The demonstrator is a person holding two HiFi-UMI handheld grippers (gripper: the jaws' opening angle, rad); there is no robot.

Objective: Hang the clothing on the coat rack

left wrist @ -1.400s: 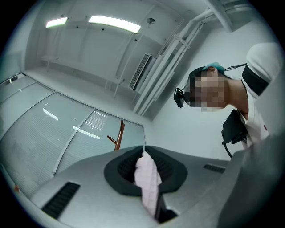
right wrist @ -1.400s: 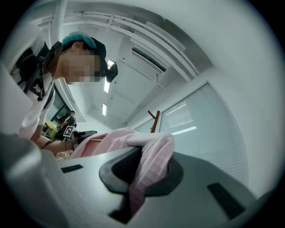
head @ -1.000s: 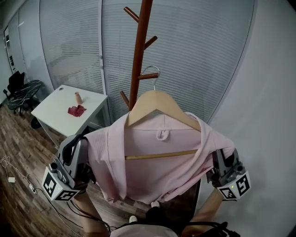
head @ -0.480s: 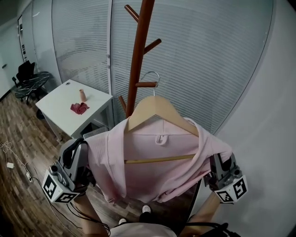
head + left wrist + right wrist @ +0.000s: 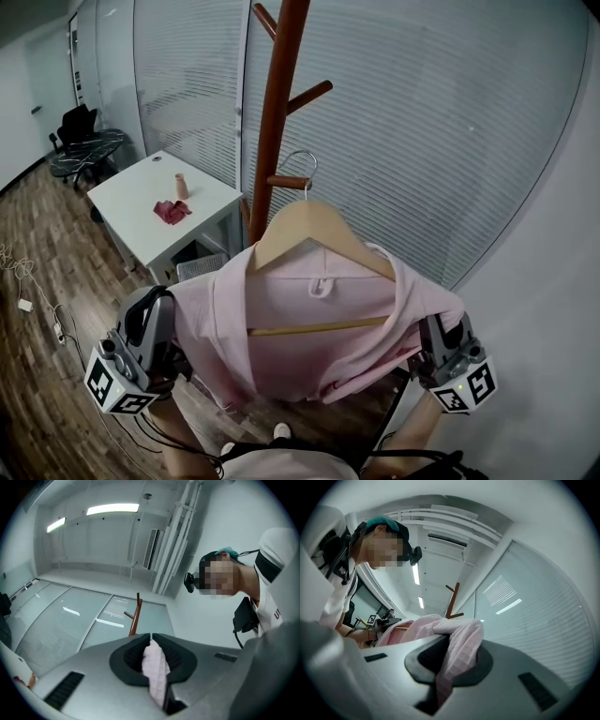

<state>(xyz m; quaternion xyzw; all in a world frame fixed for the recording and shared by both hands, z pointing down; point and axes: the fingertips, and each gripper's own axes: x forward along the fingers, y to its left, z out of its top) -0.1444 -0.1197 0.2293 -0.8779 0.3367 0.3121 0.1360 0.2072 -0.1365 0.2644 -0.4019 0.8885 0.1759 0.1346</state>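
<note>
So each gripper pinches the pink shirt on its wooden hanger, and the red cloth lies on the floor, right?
No: the head view shows the red cloth on the white table instead. The left gripper and right gripper do pinch the pink shirt on its wooden hanger.

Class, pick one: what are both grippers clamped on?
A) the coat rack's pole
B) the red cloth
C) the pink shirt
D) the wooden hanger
C: the pink shirt is pinched in the shut jaws of the left gripper and the right gripper.
</note>
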